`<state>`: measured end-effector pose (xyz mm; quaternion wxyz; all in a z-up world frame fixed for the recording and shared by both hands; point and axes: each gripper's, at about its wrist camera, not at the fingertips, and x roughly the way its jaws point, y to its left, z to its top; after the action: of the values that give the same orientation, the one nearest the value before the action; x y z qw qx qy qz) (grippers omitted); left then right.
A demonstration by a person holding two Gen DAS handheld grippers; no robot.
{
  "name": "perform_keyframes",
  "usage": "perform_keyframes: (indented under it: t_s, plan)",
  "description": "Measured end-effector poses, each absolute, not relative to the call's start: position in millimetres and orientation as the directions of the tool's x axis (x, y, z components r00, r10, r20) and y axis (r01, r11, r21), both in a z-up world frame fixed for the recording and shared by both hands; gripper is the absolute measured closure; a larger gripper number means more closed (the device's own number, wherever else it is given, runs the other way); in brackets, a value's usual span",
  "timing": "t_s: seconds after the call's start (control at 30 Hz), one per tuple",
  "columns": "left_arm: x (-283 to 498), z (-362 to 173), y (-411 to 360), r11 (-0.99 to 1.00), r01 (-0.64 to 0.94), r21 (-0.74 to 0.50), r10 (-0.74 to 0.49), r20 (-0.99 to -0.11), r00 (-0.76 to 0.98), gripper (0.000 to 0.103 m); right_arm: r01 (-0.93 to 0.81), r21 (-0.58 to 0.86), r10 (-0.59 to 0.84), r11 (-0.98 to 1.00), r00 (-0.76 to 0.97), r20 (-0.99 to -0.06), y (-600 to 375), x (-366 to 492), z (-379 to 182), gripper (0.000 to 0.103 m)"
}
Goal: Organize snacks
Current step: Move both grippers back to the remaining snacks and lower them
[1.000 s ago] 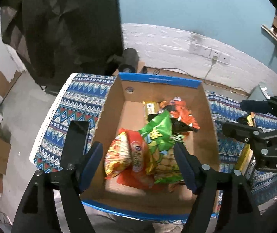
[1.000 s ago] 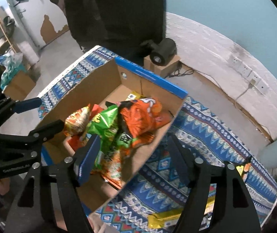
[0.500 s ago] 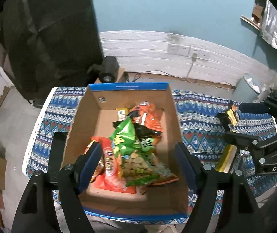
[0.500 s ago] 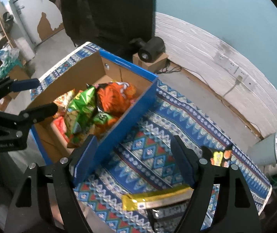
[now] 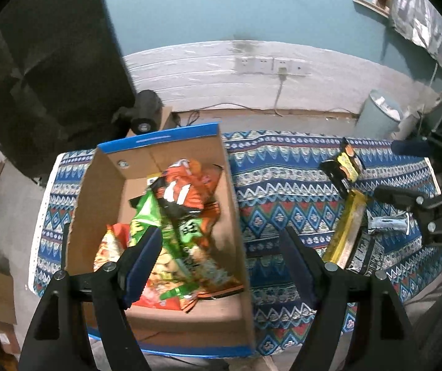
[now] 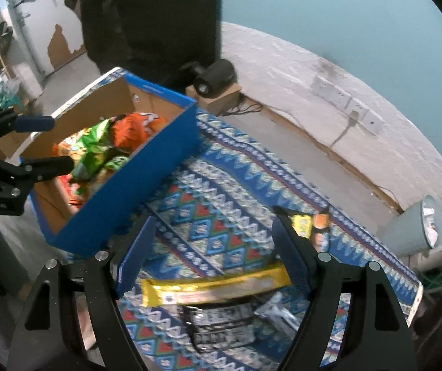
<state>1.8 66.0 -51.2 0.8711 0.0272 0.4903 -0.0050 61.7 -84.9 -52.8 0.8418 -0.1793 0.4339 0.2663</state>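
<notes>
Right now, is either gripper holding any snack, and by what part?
Nothing is held. The left gripper is open above the box; the right gripper is open above the yellow bar.

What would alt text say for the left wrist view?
An open cardboard box with a blue rim, holding crinkly green and orange snack bags, sits on a blue patterned cloth; the left gripper hovers above, jaws open.
</notes>
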Motion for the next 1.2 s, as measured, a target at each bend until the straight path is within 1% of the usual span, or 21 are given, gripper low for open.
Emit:
perform_keyframes:
  t_s: [0.17,0.4,0.6,0.87,1.2]
  plan:
    - [7.9,-64.5,38.7,0.994,0.082,0.075,0.025,-0.869,0.493,0.021,-0.577,-0.049,0.292,0.815,0.482,-0.826,-117.2,65.3,-59.0,0.025]
    - [19.0,-85.3,0.3,0.986,0.161,0.051,-0.024,-0.901,0.432,0.021,-0.524,-0.039,0.242,0.851,0.456,-0.856,-166.3,73.4,-80.0,0.025]
    - [24.5,-98.8,-39.6,0.971,0.235,0.053,-0.047,-0.915,0.401,0.021,-0.511,0.005,0.253,0.860,0.417,-0.873,-205.4,77.1,-92.4,0.024]
    - [29.6,-125.4,-81.7,0.951,0.307,0.020,-0.085,-0.942,0.325,0.021,-0.501,-0.002,0.206,0.865,0.359,-0.910,-229.5,75.9,-120.6,0.025]
    - [39.8,-161.2,-105.4,0.947,0.322,-0.008,-0.087,-0.969,0.232,0.021,-0.538,0.003,0.175,0.843,0.269,-0.947,-239.7,77.3,-163.8,0.025]
